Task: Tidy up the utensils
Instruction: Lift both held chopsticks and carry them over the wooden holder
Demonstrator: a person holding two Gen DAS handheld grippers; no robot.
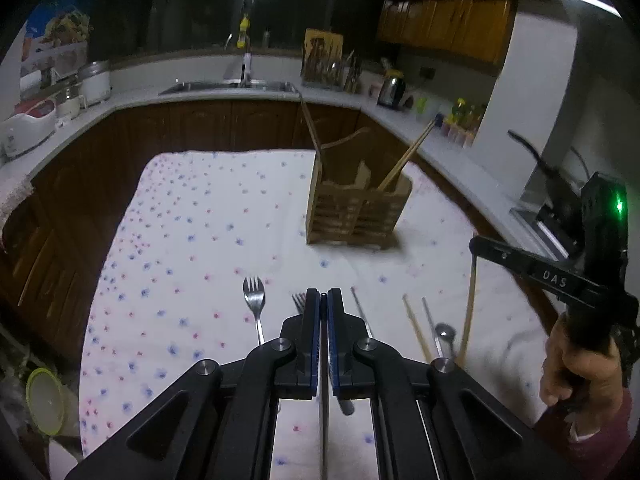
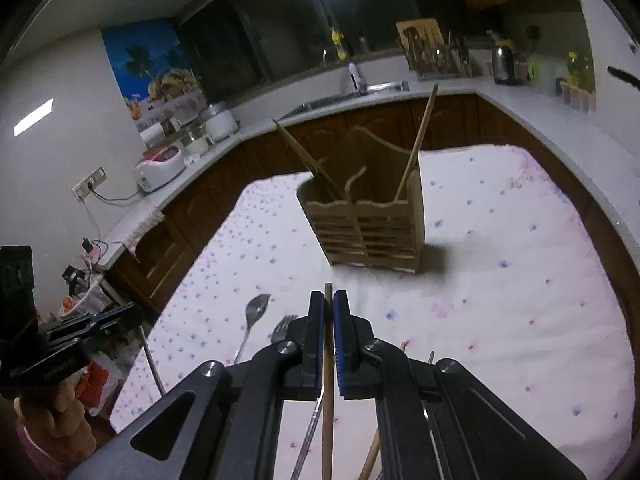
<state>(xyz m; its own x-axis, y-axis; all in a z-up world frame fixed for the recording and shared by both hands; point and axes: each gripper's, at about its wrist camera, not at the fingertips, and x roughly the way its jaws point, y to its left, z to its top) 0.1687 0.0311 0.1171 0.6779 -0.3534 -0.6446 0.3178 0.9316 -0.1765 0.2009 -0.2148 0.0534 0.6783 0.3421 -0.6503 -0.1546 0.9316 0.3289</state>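
A wooden two-compartment utensil holder [image 1: 356, 216] [image 2: 372, 232] stands on the flowered cloth [image 1: 192, 240], with wooden chopsticks [image 1: 404, 160] [image 2: 420, 136] leaning in it. My left gripper [image 1: 324, 294] [image 2: 136, 312] is shut on a thin metal chopstick [image 2: 152, 364] that hangs below it. The right gripper [image 2: 328, 296] [image 1: 474, 242] is shut on a wooden chopstick [image 2: 327, 400] [image 1: 468, 312], also raised above the cloth. Below them on the cloth lie a fork [image 1: 254, 296] [image 2: 254, 312], a second fork [image 1: 299, 300] [image 2: 282, 326], a spoon [image 1: 444, 332], a wooden chopstick [image 1: 416, 328] and a metal chopstick [image 1: 360, 308].
A white counter [image 1: 132, 100] wraps around the table, with a sink [image 1: 224, 87], rice cookers [image 1: 28, 124], a knife rack [image 1: 324, 64], a kettle [image 1: 392, 86] and bottles [image 1: 460, 120]. Dark cabinet doors stand close behind the table. A green-rimmed lid [image 1: 44, 400] sits low at the left.
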